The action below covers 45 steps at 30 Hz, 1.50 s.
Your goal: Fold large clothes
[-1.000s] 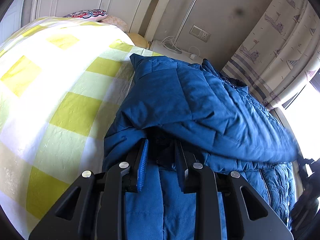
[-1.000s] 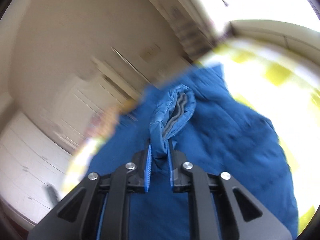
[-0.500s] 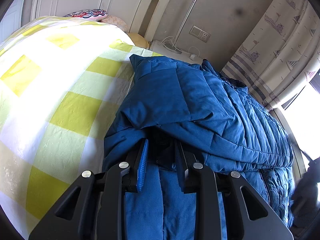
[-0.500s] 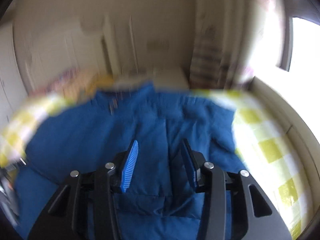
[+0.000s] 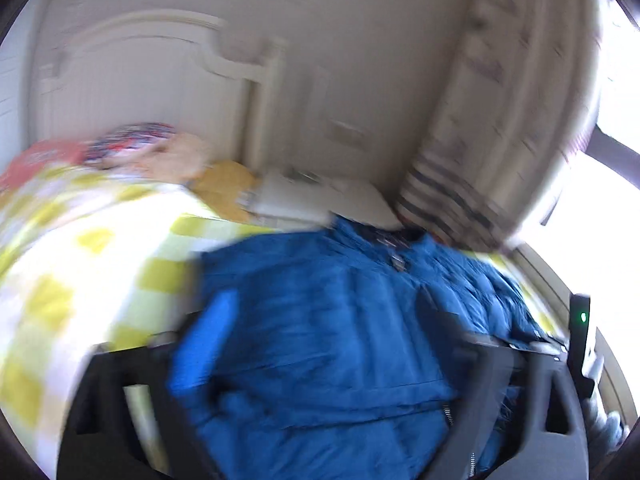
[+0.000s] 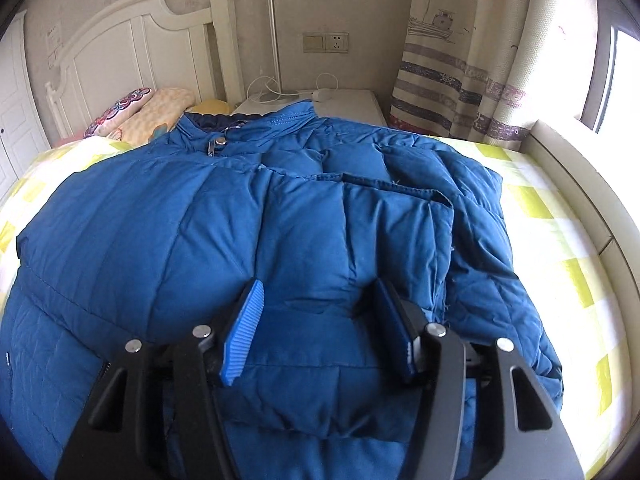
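A large blue quilted jacket [image 6: 224,216] lies on the yellow-checked bed cover [image 6: 540,204], collar toward the headboard, with a sleeve [image 6: 376,220] folded across its front. My right gripper [image 6: 318,322] hovers just above the sleeve's lower part. Its jaws are opening, and only jacket fabric shows below the gap, with neither blue pad pressing on it. The left wrist view is motion-blurred. In it my left gripper [image 5: 328,320] is above the jacket [image 5: 320,344], jaws opening wide and nothing held between them.
A white headboard [image 6: 132,40] and pillows [image 6: 136,112] are at the bed's far end. Beside them stand a nightstand [image 6: 352,104] with a lamp pole and cables, a wall socket [image 6: 325,42] and a striped curtain [image 6: 460,60]. A window ledge [image 6: 580,184] runs along the right.
The left gripper let go of the jacket fold, spread wide and lifted. The right gripper released the sleeve cuff, swung round to face the headboard, and the sleeve now lies on the jacket.
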Each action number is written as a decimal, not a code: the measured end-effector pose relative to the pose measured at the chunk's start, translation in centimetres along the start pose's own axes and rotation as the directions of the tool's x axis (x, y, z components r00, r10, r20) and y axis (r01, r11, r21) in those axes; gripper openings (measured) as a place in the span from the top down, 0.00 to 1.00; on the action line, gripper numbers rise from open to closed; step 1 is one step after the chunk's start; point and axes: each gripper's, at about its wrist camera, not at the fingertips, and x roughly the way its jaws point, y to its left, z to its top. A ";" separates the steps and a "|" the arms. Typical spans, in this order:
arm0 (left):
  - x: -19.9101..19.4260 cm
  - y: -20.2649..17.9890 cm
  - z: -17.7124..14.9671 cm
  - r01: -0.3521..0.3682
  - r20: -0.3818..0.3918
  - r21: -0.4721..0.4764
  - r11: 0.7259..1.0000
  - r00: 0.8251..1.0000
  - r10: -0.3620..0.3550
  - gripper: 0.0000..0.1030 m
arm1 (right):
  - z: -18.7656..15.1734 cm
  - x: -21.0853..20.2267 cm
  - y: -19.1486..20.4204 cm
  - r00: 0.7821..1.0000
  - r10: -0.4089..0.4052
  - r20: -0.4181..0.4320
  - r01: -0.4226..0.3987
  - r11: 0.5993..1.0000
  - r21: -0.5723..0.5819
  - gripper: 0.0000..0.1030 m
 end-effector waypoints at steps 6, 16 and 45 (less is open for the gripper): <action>9.9 -2.8 -4.7 -0.147 -0.273 0.193 0.970 0.942 0.197 0.04 | 0.2 0.0 -0.3 1.000 0.011 0.002 -0.011 1.000 0.001 0.42; 10.6 -8.2 3.3 -0.071 -0.208 0.157 0.985 0.973 0.103 0.04 | 0.3 0.0 -0.3 1.000 0.019 0.005 -0.019 1.000 0.006 0.40; 16.2 -4.2 4.1 -0.095 -0.330 0.039 0.995 0.938 0.102 0.04 | 0.2 -0.2 -0.4 0.997 0.069 0.019 -0.069 0.997 0.027 0.33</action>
